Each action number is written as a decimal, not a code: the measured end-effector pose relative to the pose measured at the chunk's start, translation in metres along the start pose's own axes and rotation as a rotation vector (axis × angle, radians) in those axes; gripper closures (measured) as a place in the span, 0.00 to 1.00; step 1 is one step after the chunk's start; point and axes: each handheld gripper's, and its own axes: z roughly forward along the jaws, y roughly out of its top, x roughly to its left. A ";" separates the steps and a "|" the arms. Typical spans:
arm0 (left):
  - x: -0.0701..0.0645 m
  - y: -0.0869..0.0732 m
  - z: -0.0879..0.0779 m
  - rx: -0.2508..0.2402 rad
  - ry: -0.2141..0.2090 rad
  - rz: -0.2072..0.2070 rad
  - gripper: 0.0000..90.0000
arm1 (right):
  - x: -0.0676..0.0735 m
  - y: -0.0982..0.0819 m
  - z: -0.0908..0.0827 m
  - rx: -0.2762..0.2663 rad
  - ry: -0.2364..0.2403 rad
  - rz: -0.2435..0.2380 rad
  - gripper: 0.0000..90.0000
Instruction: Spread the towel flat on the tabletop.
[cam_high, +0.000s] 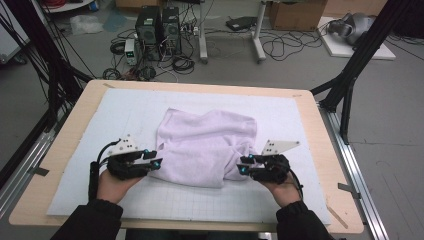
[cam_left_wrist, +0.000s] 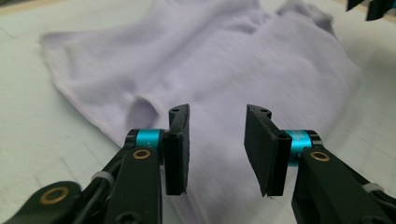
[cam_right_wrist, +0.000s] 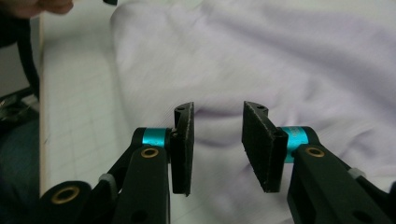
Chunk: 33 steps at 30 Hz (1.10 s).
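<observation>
A pale lilac towel (cam_high: 205, 145) lies rumpled and loosely folded in the middle of the white mat (cam_high: 125, 110). My left gripper (cam_high: 156, 161) sits low at the towel's left near edge, jaws open, with the towel (cam_left_wrist: 224, 65) spread just beyond them and nothing pressed between the pads. My right gripper (cam_high: 242, 166) sits at the towel's right near corner, jaws open over the cloth (cam_right_wrist: 261, 56), gripping nothing. In the left gripper view the midpoint of the jaws (cam_left_wrist: 217, 144) hangs over cloth; likewise in the right gripper view (cam_right_wrist: 217, 144).
The mat covers a wooden table (cam_high: 320, 150) with bare wood along the edges. Beyond the table stand computer towers (cam_high: 157, 27), cables and black frame legs (cam_high: 350, 75) on the floor. A person's hands and dark sleeves (cam_high: 95, 220) enter from the bottom.
</observation>
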 end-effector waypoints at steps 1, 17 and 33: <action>-0.004 -0.004 0.002 0.010 -0.009 0.007 0.67 | 0.003 -0.005 0.004 0.014 0.000 -0.007 0.70; -0.006 -0.014 0.027 0.104 -0.005 0.020 0.93 | 0.006 -0.019 0.040 0.175 0.004 -0.059 0.96; -0.017 0.009 -0.028 -0.039 -0.035 -0.017 0.94 | 0.008 -0.012 -0.069 0.035 -0.054 -0.033 0.96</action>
